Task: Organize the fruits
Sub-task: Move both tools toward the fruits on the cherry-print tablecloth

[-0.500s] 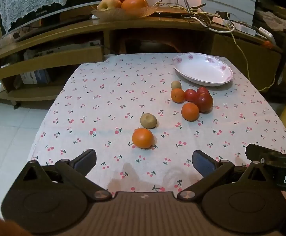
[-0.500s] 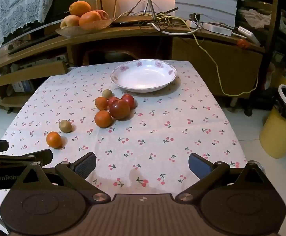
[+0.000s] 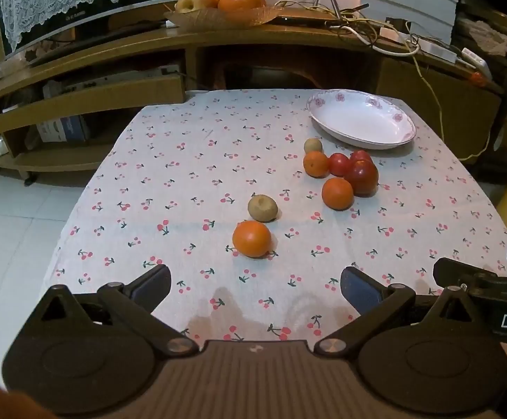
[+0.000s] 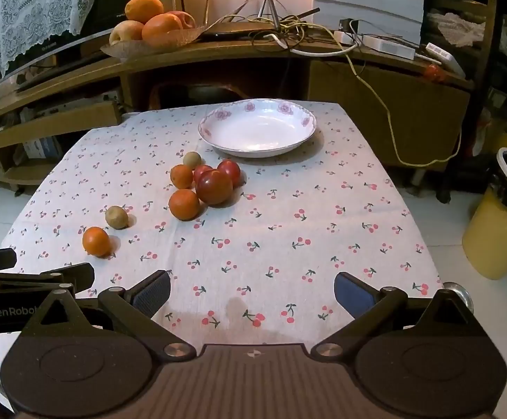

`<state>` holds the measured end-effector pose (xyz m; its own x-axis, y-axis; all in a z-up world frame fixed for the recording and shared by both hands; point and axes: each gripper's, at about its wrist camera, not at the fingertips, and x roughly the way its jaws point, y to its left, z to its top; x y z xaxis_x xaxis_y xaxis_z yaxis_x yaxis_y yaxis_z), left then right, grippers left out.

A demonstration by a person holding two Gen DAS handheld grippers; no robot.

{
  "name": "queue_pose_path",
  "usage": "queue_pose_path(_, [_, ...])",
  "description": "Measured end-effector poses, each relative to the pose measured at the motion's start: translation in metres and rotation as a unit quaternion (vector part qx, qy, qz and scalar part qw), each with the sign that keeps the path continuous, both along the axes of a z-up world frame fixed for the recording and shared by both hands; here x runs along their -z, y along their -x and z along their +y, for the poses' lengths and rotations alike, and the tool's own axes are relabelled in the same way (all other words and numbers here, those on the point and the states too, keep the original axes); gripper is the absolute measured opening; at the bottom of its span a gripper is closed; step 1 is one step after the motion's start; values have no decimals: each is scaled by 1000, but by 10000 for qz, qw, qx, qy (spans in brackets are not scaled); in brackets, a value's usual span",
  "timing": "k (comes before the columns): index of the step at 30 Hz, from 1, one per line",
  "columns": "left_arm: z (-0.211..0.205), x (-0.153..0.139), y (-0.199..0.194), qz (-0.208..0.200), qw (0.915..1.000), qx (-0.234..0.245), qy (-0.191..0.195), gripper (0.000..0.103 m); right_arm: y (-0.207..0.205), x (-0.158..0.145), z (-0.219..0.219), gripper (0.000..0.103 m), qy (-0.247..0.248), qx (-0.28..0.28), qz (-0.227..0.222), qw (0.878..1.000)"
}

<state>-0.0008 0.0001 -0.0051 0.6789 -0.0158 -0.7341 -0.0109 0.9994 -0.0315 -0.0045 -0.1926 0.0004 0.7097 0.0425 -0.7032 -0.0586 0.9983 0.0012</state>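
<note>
An orange (image 3: 251,238) and a brown kiwi (image 3: 262,207) lie near the table's front; they also show in the right wrist view as the orange (image 4: 96,241) and the kiwi (image 4: 116,217). A cluster of two oranges, red fruits and a small brown fruit (image 3: 344,174) lies before an empty white flowered plate (image 3: 361,122), seen too in the right wrist view (image 4: 257,127). My left gripper (image 3: 255,288) is open and empty, just short of the near orange. My right gripper (image 4: 251,293) is open and empty over bare cloth.
The table wears a cherry-print cloth (image 3: 197,160). A wooden shelf behind holds a fruit bowl (image 3: 218,14) and tangled cables (image 4: 302,35). A yellow bin (image 4: 498,223) stands on the floor at the right.
</note>
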Motion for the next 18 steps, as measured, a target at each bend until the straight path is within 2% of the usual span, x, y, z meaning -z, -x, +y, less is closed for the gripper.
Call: queue_pose_path(18, [-4, -2, 3, -27, 9999, -14, -133, 103, -2, 1, -1, 99, 16, -8, 42, 10000])
